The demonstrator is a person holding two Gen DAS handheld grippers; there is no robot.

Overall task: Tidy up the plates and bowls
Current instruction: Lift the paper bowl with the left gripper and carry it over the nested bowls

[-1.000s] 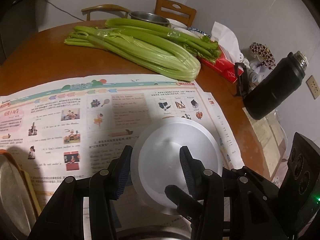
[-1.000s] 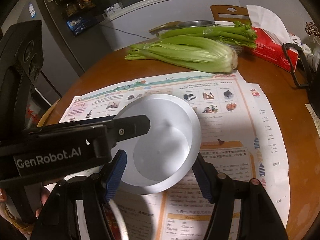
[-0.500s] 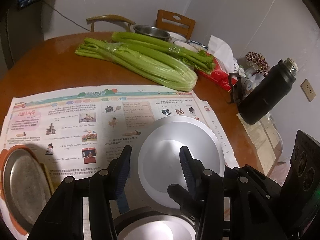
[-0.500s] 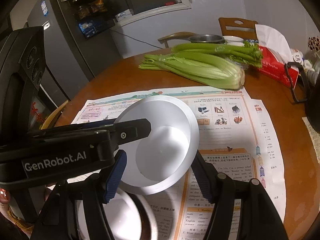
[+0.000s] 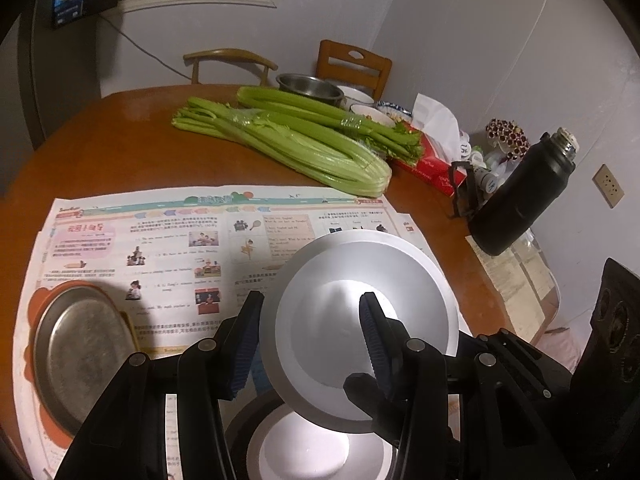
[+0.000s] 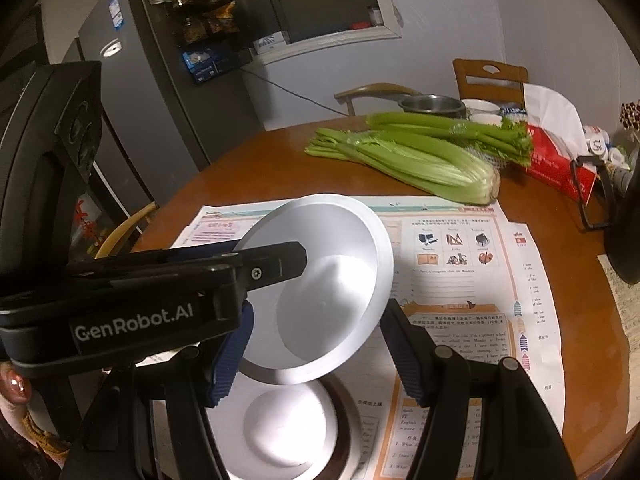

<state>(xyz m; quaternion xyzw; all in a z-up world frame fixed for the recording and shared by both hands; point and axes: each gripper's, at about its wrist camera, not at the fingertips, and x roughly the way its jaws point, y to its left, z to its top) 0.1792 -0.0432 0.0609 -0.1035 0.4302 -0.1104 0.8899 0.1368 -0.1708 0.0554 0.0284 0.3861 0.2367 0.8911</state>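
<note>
Now, lifted dish: the white plate [image 5: 360, 320] is up off the newspaper [image 5: 168, 240] and tilted, where a second ago it lay flat on the print.
Left gripper [image 5: 308, 344]: clenched on the white plate's near rim, one finger over the inside, the other beneath.
Right gripper [image 6: 316, 344]: fingers spread wide either side of the white plate, gripping nothing, from what its own camera shows.
Newly revealed: a second white plate [image 6: 280, 432] sitting in a dark-rimmed metal dish [image 6: 348, 420] at the table's near edge, directly under the raised one; it was out of sight a second ago.
Meaning for the task: the carry looks nearly done, I'd judge, with a stack about to form, raised plate onto the lower one.
Next call: level the tilt and centre before letting go, or the rim may catch and slide.
Left end of the newspaper: a steel oval platter [image 5: 80, 352] on an orange-edged plate, not yet gathered.
Far edge of the table: a steel bowl [image 5: 310, 88] and small china bowls behind the celery [image 5: 288, 148], untouched.
Right edge of the table: black flask [image 5: 524, 196] and red tissue box [image 5: 432, 164], well clear.
</note>
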